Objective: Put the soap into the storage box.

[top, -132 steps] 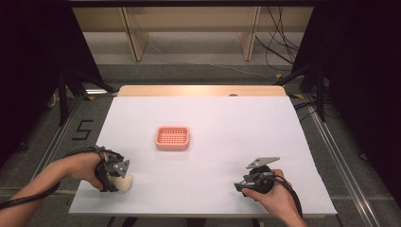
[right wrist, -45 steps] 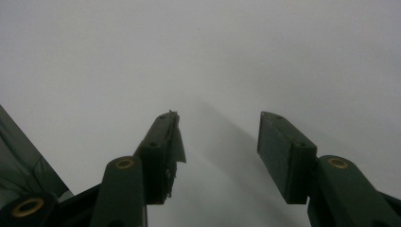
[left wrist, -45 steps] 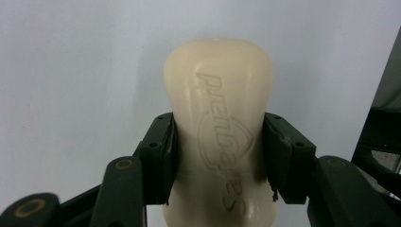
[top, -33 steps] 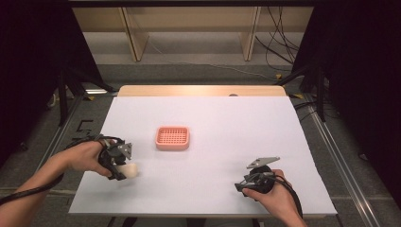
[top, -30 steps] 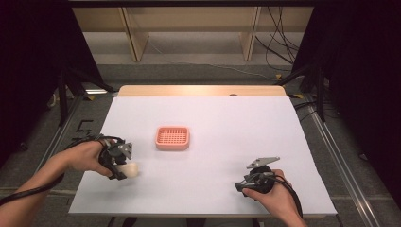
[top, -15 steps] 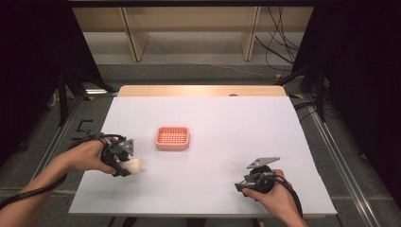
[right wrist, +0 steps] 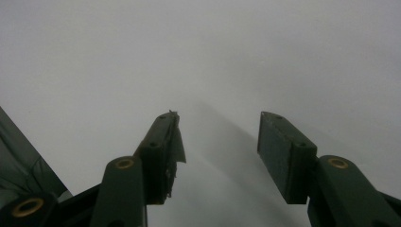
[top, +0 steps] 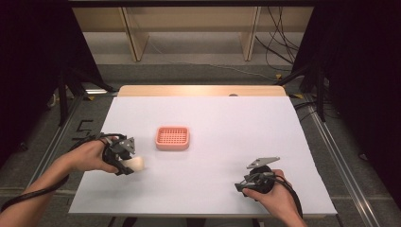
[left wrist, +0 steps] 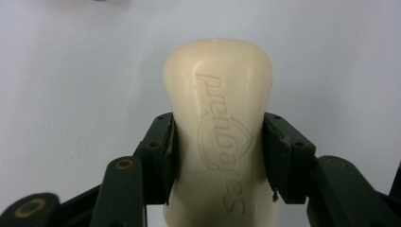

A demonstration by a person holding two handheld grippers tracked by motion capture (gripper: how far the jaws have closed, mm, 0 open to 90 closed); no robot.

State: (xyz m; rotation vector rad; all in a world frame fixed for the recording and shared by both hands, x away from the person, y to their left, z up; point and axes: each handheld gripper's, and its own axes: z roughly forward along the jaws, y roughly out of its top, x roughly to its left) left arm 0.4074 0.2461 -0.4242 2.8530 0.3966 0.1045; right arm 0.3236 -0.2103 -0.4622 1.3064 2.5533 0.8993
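A cream bar of soap (left wrist: 220, 127) with embossed lettering sits clamped between the two black jaws of my left gripper (left wrist: 217, 156). From above, that soap (top: 136, 163) sticks out to the right of the left gripper (top: 128, 162), just above the white table at its left side. A pink slotted soap dish (top: 172, 137) rests on the table up and to the right of it. My right gripper (top: 242, 186) lies low near the front right of the table. Its jaws (right wrist: 217, 156) stand apart over bare white surface with nothing between them.
The white table top (top: 236, 127) ends in a wooden strip (top: 203, 91) at the far side. Dark floor, cables and black stands surround the table on both sides.
My left gripper has carried the soap forward and to the right, from the front left corner toward the pink dish. The right gripper has stayed put.
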